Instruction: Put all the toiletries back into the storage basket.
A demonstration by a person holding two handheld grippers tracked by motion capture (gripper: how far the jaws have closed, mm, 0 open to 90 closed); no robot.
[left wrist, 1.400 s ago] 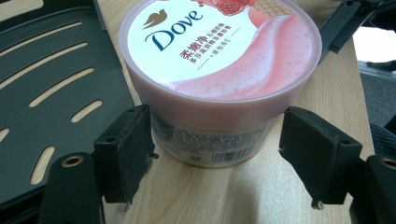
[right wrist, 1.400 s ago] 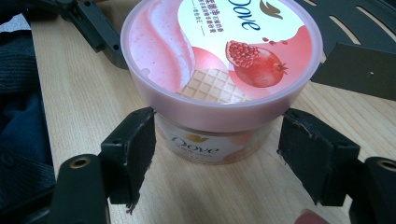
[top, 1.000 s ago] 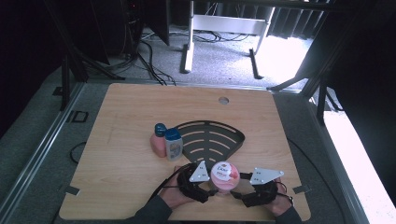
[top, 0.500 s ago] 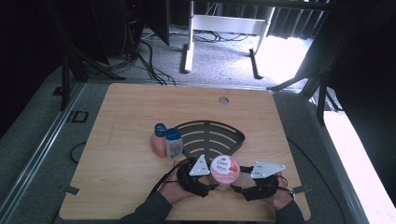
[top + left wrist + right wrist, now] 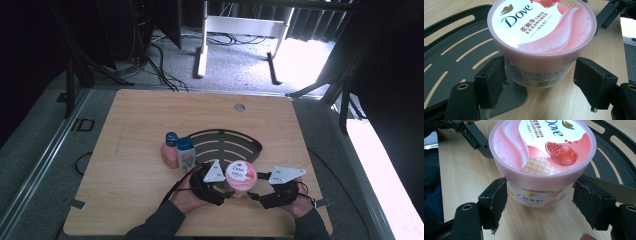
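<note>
A round pink plastic tub with a printed Dove lid (image 5: 241,176) was seen at the lower centre of the high view, standing on the wooden table (image 5: 130,125) at the near edge of a black slotted fan-shaped tray (image 5: 227,145). It was flanked from opposite sides by the left gripper (image 5: 537,80) and the right gripper (image 5: 540,200), apparently to steady it for a two-handed lift. Both sets of jaws were spread beside its wall, with a gap left at one pad. A pink bottle (image 5: 170,152) and a clear blue-capped bottle (image 5: 186,155) were left upright at centre left.
</note>
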